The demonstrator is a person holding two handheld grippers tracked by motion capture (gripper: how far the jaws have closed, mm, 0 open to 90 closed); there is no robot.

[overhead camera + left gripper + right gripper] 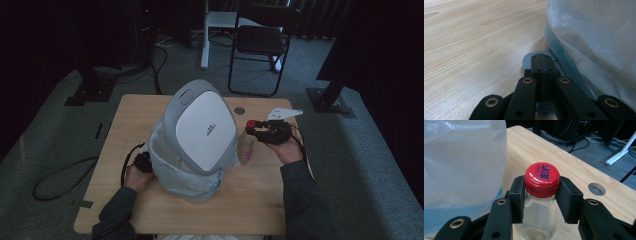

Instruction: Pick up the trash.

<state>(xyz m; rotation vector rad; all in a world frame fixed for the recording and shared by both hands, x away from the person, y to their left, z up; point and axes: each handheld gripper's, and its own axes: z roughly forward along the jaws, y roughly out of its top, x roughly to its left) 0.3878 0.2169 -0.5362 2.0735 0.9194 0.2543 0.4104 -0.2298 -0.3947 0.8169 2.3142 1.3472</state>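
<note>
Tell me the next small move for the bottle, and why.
Probably lift the bottle up and over the bin's rim: the right gripper grips its neck under the red cap, the lid stands open, and the left gripper presses the pedal.

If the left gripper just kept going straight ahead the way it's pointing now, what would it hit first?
Probably nothing new: the left gripper, jaws shut, already rests on the bin's grey pedal. Past it lies bare table, with the bag-lined bin close alongside, though depth is unclear.
</note>
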